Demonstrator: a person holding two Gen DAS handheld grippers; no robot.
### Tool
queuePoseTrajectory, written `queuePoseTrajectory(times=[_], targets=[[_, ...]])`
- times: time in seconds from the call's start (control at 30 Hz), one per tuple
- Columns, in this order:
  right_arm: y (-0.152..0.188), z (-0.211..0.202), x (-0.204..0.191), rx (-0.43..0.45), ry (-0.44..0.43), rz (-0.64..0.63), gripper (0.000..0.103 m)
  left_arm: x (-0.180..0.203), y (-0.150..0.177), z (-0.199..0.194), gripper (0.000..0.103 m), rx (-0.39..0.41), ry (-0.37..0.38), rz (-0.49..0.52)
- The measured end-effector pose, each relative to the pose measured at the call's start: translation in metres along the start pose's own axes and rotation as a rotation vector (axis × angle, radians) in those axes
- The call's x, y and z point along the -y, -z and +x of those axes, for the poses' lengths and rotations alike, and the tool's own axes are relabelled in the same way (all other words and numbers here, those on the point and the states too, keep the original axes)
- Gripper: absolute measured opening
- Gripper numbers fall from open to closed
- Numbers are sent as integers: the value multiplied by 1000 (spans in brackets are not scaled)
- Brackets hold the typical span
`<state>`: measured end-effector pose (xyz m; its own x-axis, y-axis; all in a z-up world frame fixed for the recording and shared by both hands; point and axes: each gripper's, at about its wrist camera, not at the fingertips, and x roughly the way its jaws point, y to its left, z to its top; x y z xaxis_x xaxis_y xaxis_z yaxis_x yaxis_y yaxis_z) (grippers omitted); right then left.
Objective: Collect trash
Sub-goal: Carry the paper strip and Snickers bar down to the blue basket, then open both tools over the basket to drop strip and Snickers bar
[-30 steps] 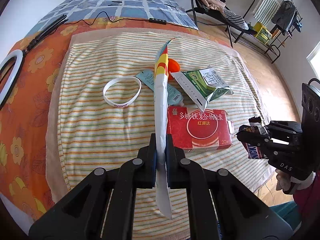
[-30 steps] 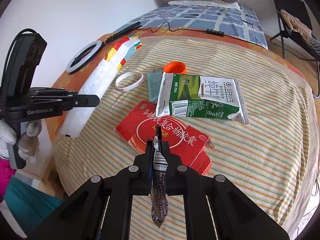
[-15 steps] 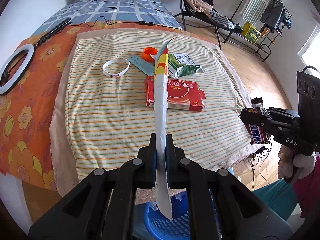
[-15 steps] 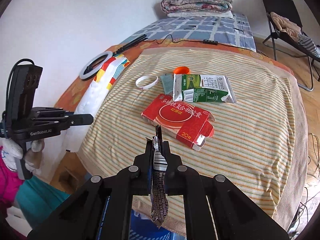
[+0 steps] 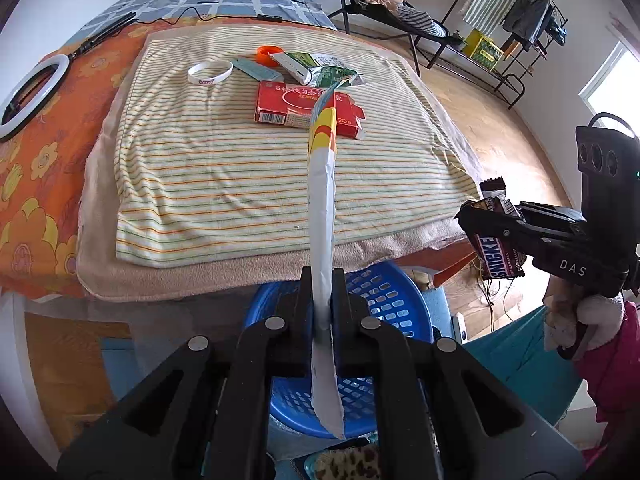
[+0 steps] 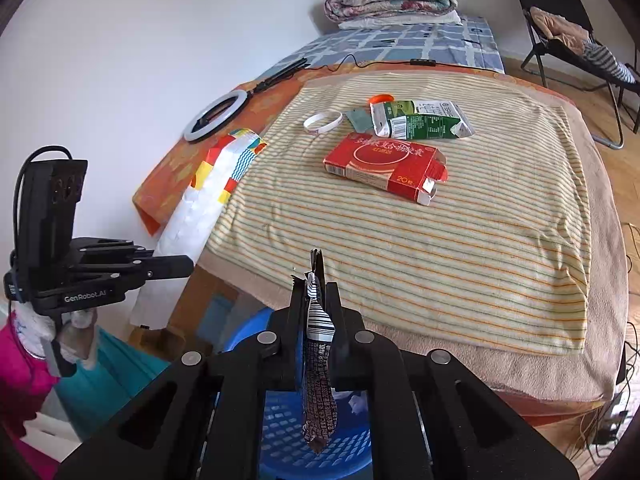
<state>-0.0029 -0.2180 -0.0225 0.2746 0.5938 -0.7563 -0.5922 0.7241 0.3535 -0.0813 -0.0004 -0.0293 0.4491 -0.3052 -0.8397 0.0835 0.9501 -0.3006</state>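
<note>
Trash is split between the two grippers and the bed: two pieces are held and five lie on the striped yellow-and-white towel (image 6: 420, 240). The left gripper (image 5: 322, 300) is clamped on one long white plastic wrapper with red and yellow blocks at its far end (image 5: 320, 200), which stands edge-on between the pads and reaches out over the towel. The right gripper (image 6: 316, 300) is pinched on one dark brown chocolate-bar wrapper with a white barcode (image 6: 318, 360), hanging down from the jaws. Both held pieces hang above one round blue perforated plastic basket (image 5: 384, 292) on the floor at the foot of the bed.

On the towel there is one flat red cardboard box with an open end flap (image 6: 384, 164), one crumpled green-and-white milk carton (image 6: 420, 124), one pale teal flat packet (image 6: 358, 119), one orange round lid (image 6: 379, 98) partly hidden behind the carton, and one white wristband (image 6: 323, 122). All five sit close together at the far half of the towel.

One white ring light (image 6: 216, 114) rests on the orange flowered sheet, well apart from the trash.
</note>
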Motion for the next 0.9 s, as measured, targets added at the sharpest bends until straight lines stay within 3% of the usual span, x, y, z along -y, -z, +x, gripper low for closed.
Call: queuePoseTrajectory(times=[0.2,0.67,0.9], targets=[[29,1,-11,-19,-5,17,7,7,30,9,5,-36,29,-14],[81,35,-12,-125,-5,71,7,15,91,48,5,-210,72,-33],[95,52,-13,-171,3,75,7,15,104,68,5,-284,63,-34]])
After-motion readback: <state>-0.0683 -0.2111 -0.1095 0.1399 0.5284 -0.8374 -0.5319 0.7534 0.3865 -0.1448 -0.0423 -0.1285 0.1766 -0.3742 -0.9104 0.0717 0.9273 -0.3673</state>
